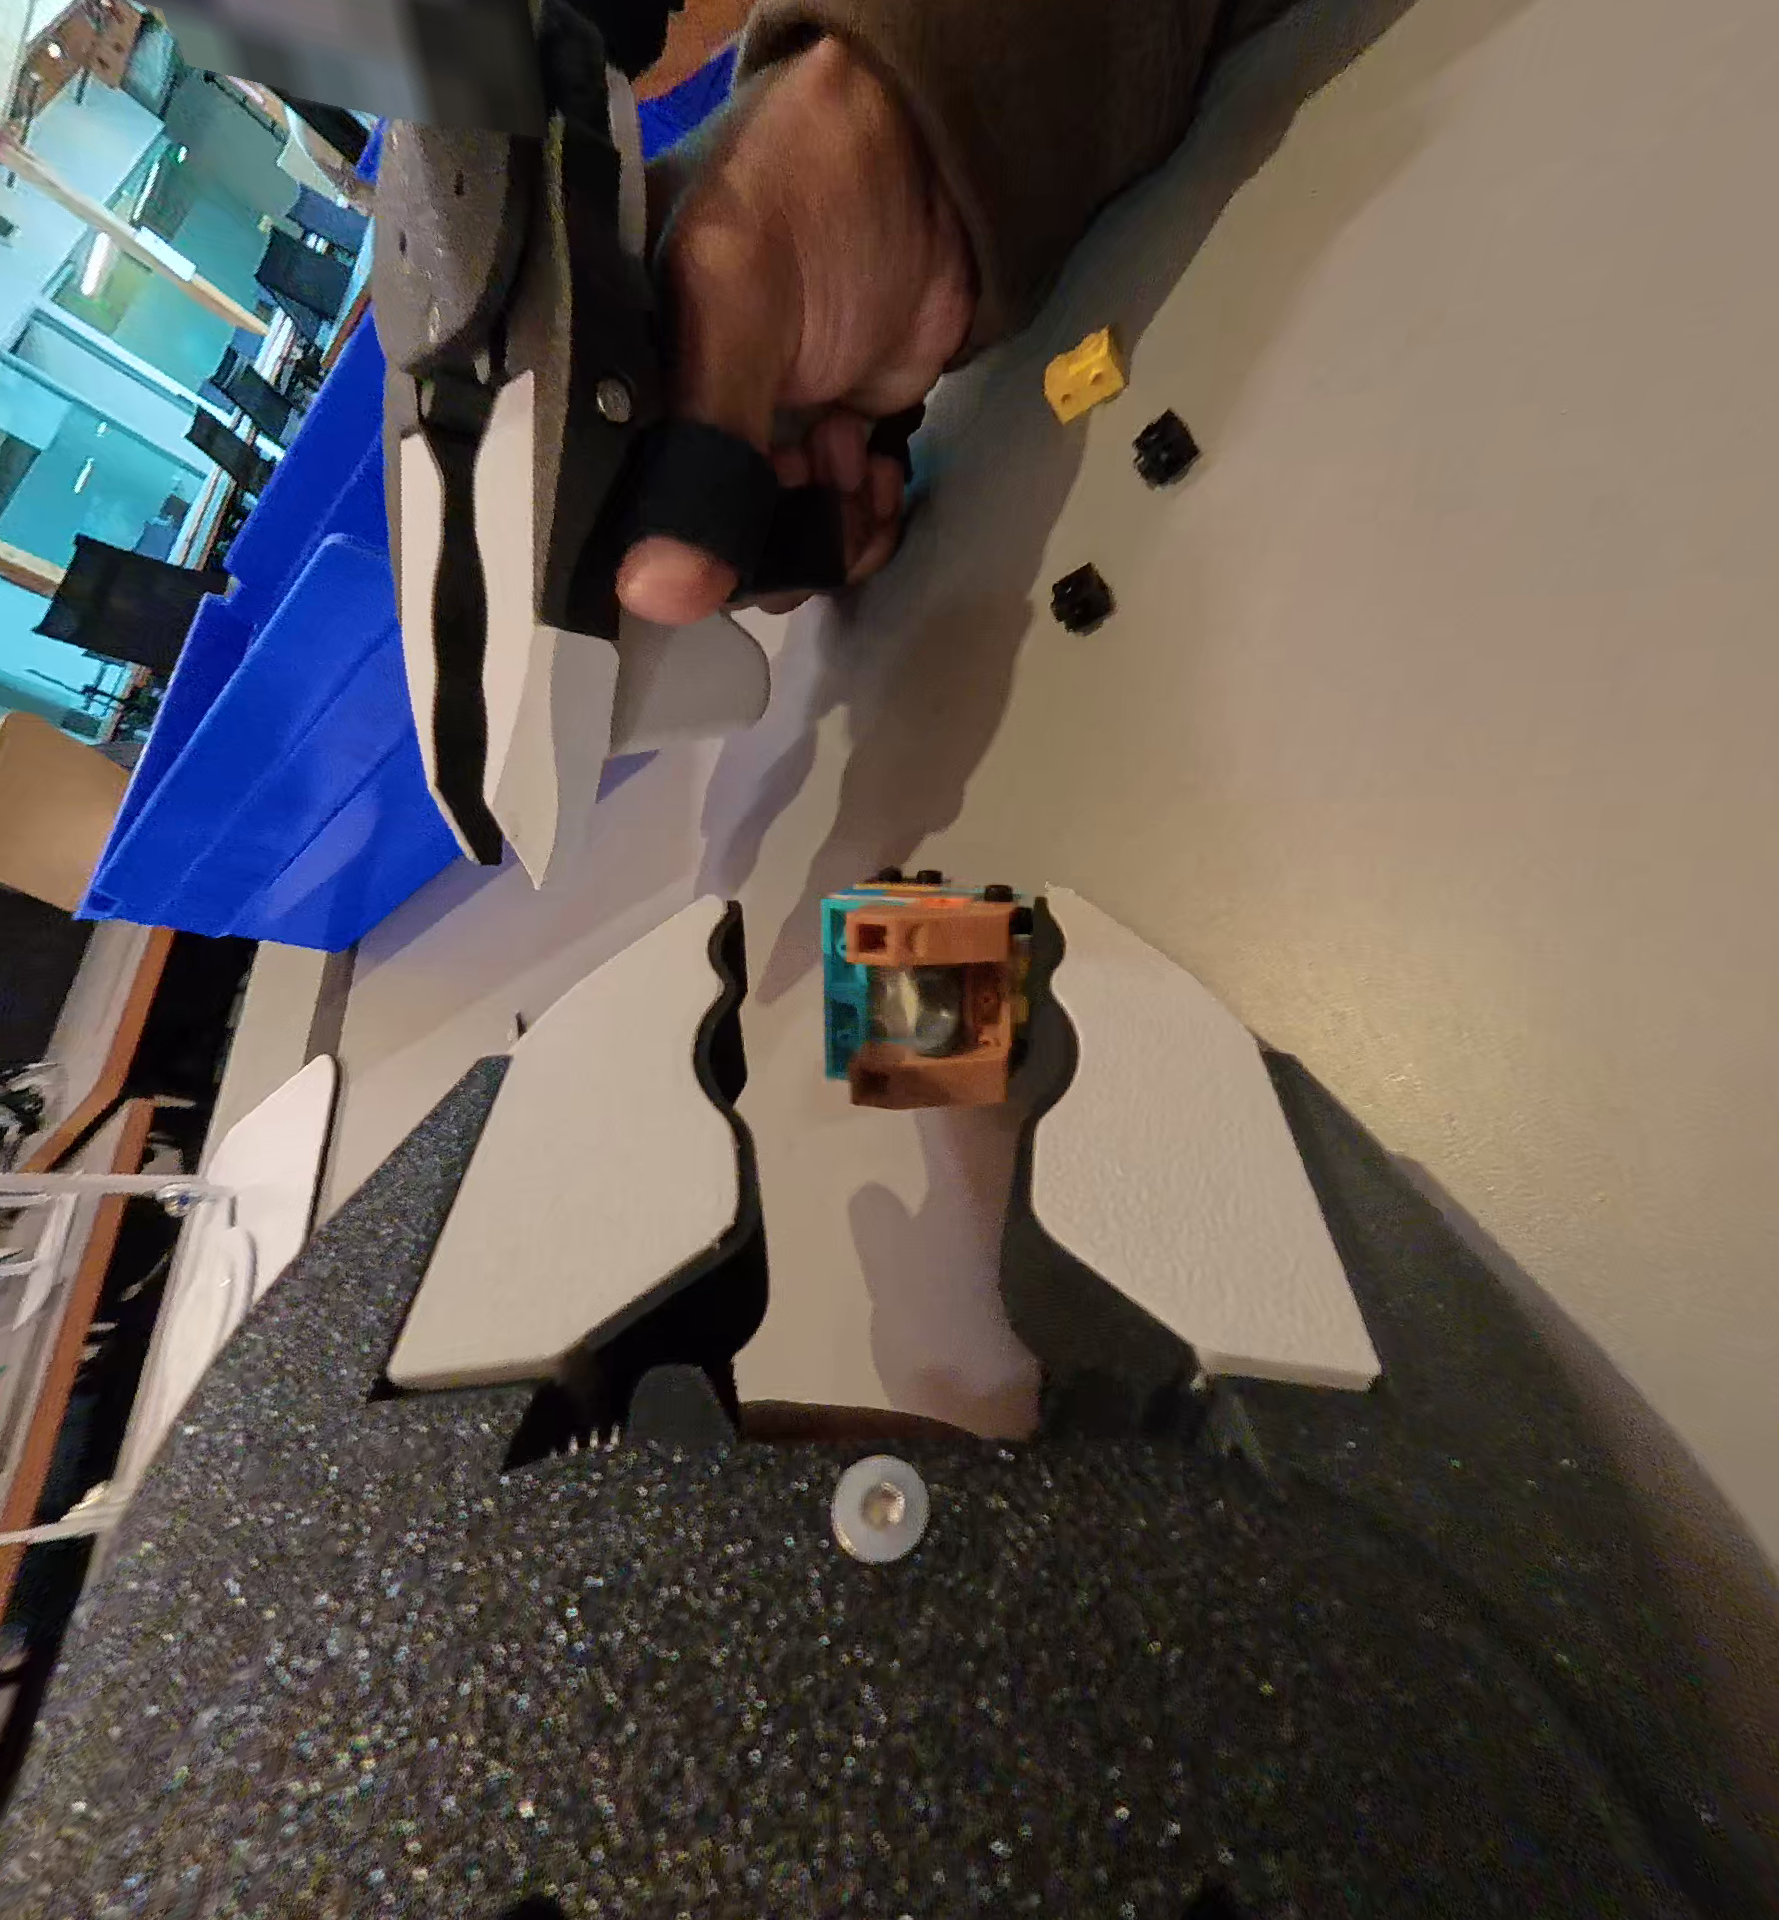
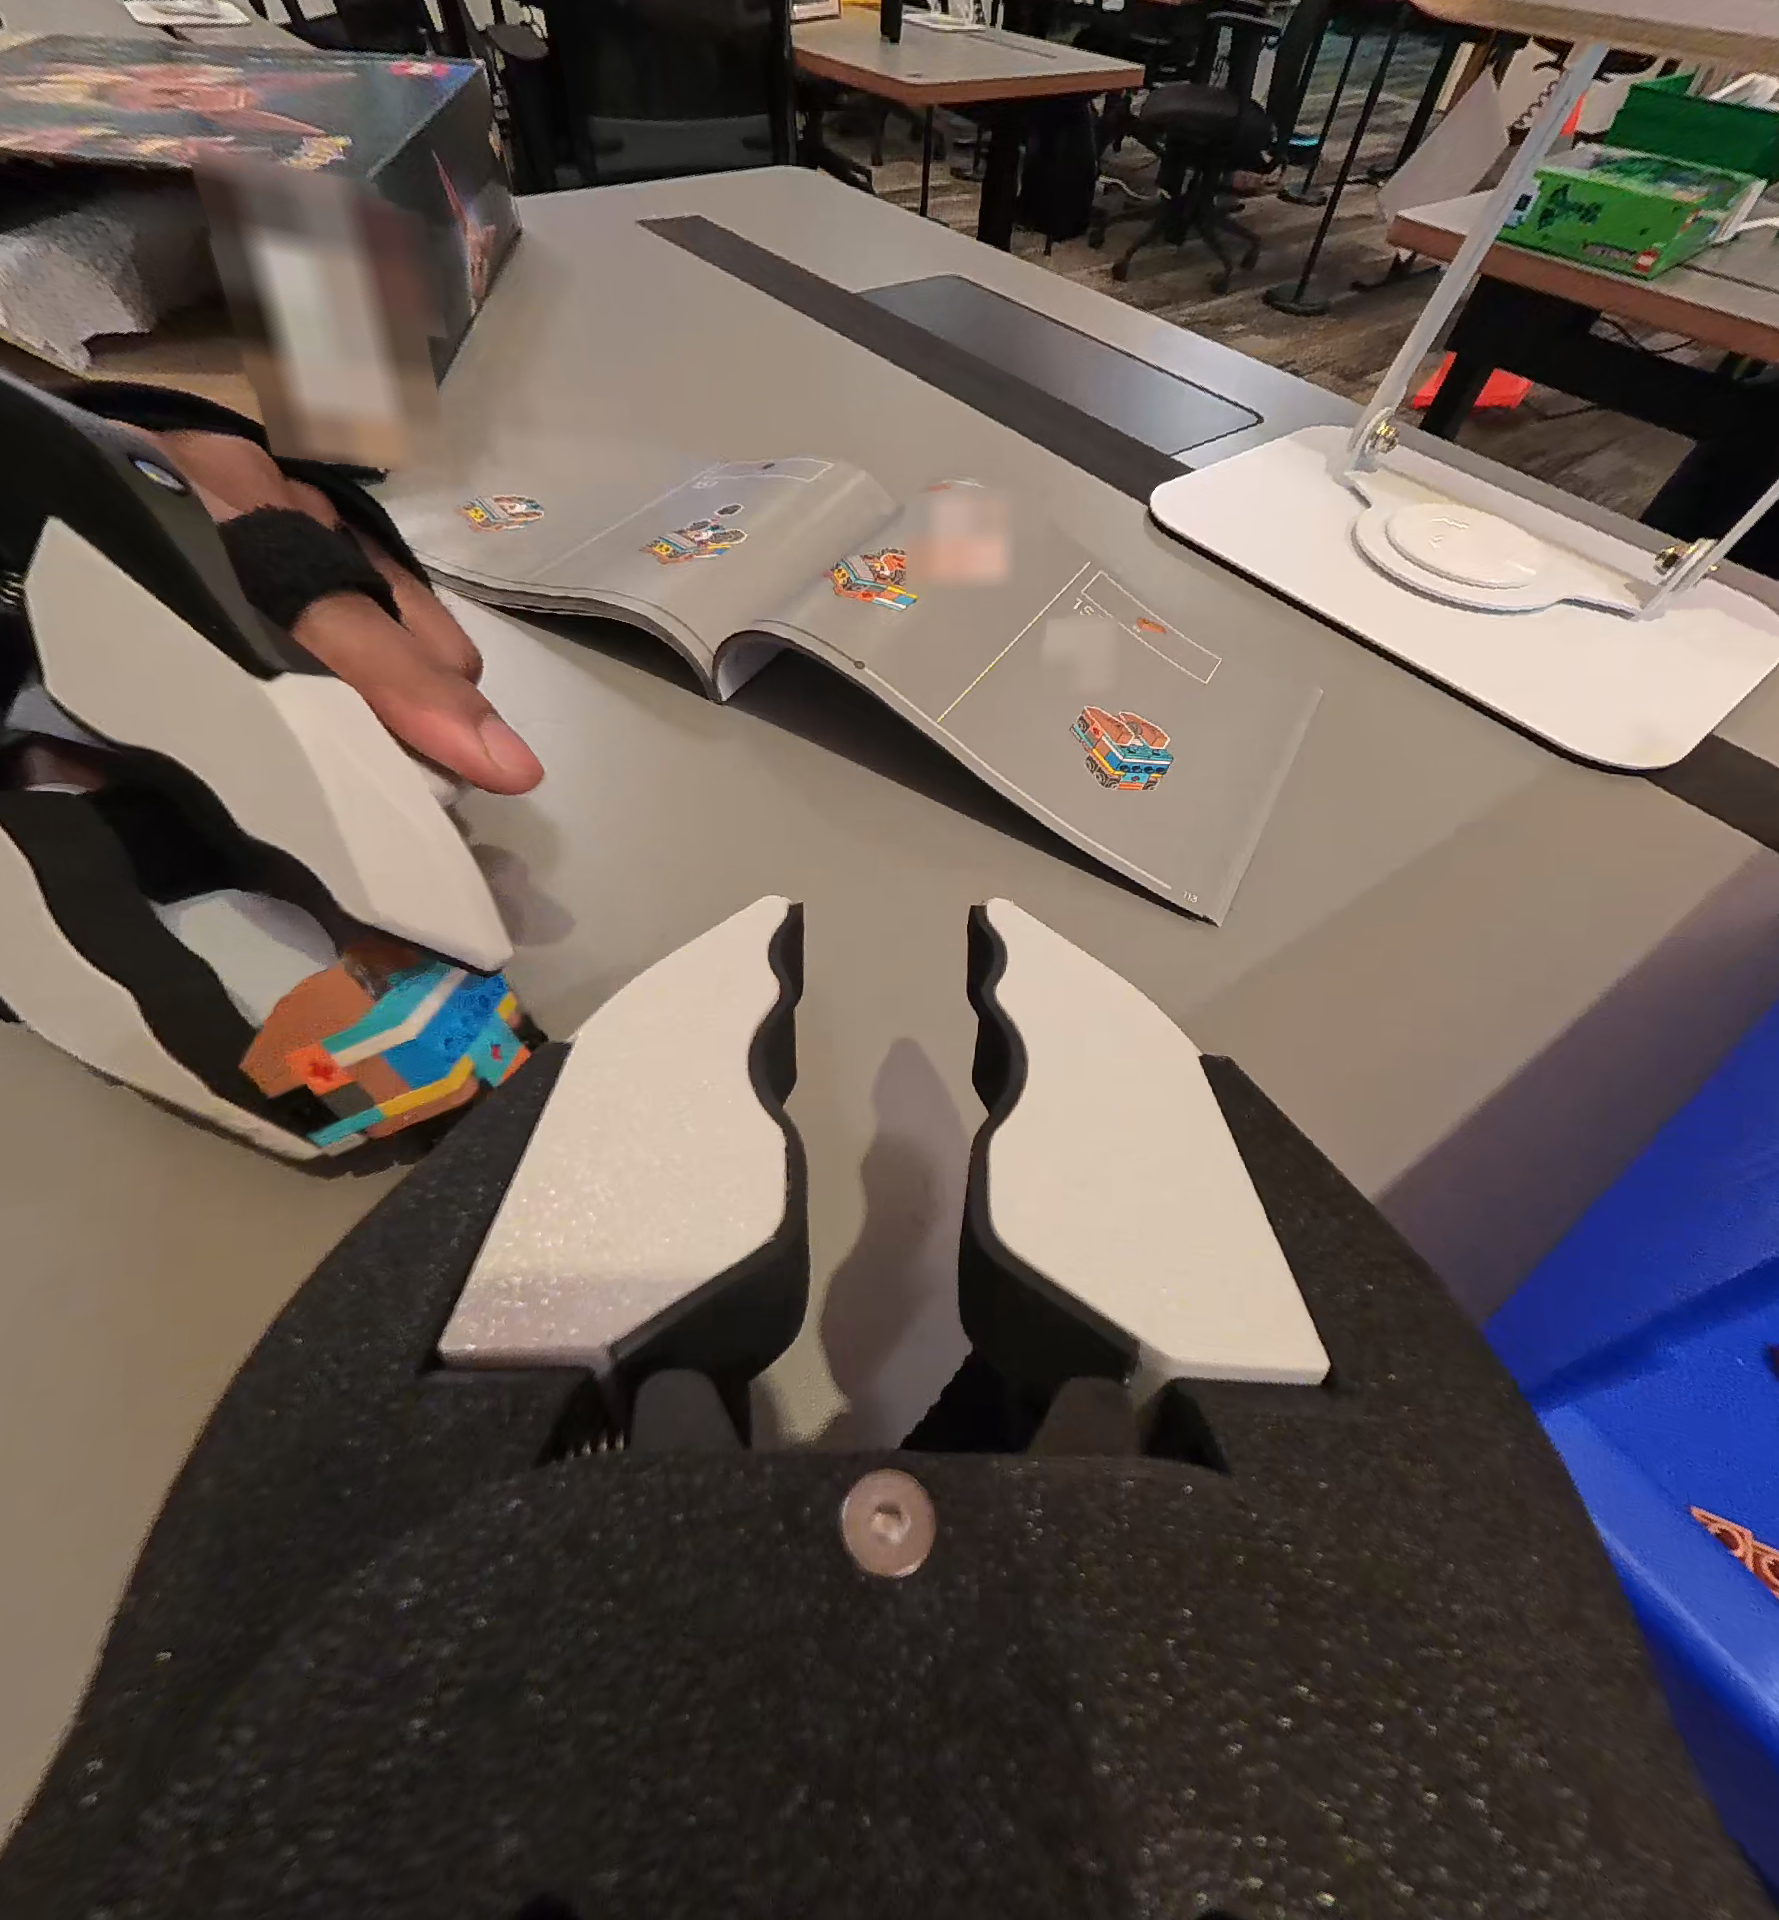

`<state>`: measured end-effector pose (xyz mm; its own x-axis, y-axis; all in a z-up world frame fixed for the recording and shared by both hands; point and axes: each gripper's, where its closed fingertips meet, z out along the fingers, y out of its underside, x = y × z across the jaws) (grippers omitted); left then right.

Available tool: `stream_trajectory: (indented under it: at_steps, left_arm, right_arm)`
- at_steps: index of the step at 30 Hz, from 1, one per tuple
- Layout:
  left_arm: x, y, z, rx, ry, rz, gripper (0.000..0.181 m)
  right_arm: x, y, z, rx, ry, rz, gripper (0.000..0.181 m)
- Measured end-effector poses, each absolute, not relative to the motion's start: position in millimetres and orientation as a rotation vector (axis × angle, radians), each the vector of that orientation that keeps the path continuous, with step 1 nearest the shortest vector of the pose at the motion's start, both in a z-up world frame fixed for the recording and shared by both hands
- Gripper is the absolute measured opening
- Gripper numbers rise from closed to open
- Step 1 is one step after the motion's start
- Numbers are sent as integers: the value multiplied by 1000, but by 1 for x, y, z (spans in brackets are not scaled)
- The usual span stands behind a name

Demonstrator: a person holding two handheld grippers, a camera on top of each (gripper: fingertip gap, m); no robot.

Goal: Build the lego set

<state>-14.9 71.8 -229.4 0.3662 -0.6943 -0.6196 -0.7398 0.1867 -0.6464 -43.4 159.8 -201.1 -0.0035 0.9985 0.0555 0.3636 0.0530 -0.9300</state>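
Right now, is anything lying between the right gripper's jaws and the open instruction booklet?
No. In the right wrist view only bare grey table lies between the right gripper, jaws open and empty, and the instruction booklet.

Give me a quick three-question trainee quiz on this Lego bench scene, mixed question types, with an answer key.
1. True or false: the right claw is open and empty.
2. Multiple choice: the Lego assembly sits A) in the blue bin, B) between the fingers of the left claw, C) on the open booklet.
3. Fill in: near the two black bricks lies one loose ___ brick.
Key: 1 true; 2 B; 3 yellow brick.
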Motion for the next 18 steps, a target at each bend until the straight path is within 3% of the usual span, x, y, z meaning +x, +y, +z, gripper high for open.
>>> stream_trajectory:
  at_steps: [10,18]
  left_arm:
    - [-18,66,-187,-1450,1129,-216,55]
    - [-100,100,-142,-1397,652,20,53]
  right_arm:
    - [-49,158,-199,-1337,-1528,909,35]
    - [-81,159,-188,-1184,-1583,812,44]
